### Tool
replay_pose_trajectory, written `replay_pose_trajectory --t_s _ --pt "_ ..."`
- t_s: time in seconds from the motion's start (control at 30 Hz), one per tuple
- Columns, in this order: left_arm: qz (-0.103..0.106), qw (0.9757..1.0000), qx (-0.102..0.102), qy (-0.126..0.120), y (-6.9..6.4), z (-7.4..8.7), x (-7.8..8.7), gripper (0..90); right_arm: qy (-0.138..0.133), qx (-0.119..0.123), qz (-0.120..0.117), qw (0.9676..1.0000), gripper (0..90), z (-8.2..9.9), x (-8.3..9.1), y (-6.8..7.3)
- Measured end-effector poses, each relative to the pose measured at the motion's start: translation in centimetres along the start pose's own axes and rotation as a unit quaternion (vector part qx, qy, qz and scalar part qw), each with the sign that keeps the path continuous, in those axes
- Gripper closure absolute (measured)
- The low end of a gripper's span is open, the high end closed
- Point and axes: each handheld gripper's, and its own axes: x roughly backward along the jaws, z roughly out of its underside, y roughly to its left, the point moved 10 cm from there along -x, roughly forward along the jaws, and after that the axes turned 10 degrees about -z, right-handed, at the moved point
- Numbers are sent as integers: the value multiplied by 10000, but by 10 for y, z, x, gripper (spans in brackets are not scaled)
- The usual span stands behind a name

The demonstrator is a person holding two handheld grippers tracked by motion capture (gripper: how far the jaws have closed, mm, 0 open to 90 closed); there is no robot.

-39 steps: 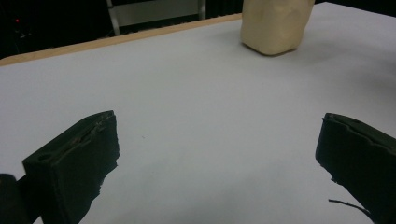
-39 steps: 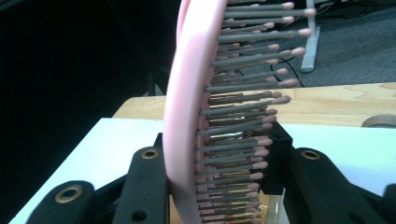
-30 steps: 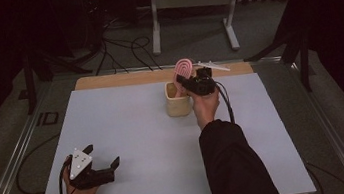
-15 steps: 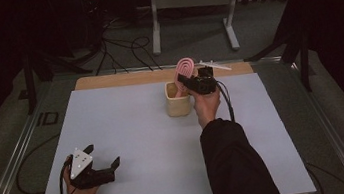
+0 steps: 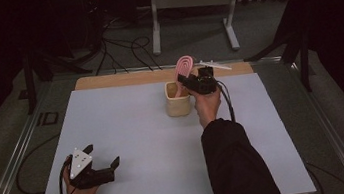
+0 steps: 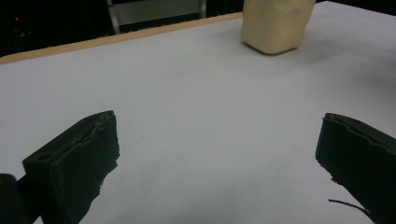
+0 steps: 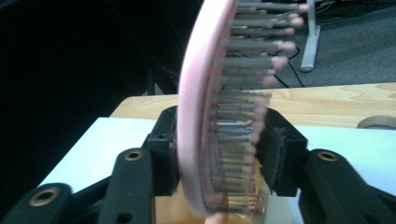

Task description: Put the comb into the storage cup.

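A pink oval plastic hairbrush [image 5: 184,68] stands upright in a small cream, squarish holder cup [image 5: 178,105] near the far edge of the table, its bristled head rising above the cup's rim. The right gripper [image 5: 191,83] is at that cup; in the right gripper view the hairbrush [image 7: 219,116] sits between the two black jaws, which have just been opening, the left one against its smooth back and the right one at the bristle tips (whether they press, I cannot tell through the blur). A thin white stick [image 5: 213,65] lies just behind the gripper on the bare wooden strip [image 5: 122,79] at the table's far edge.

The left gripper [image 5: 103,169] rests near the table's near-left corner, well apart from the cup, its jaws spread wide with only the pale sheet [image 5: 129,133] between them.

Wide open room lies across the middle of that pale grey-white sheet covering the table. Beyond the table are a dark carpeted floor, loose black cables [image 5: 121,50] and a grey metal stand [image 5: 190,4].
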Motion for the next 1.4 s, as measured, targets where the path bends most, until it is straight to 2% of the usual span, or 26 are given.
replay_pose_trajectory --t_s 0.27,0.4,0.57,0.7,1.0,1.4 --pt "-19 10000 0 3 0 0 0 2 131 239 -22 9996 420 2 0 3" --pt "-33 10000 9 5 1 0 0 2 196 278 21 9994 262 3 2 4" --pt "-45 10000 10 8 1 0 0 2 308 399 133 9986 153 4 4 3" --pt "-53 10000 20 21 1 0 -1 1 444 510 225 9975 102 6 6 2" --pt "-73 10000 42 39 2 1 -1 1 630 731 234 9951 83 6 15 2" --pt "-84 9999 53 60 2 2 -2 1 580 735 56 9956 81 8 33 4"
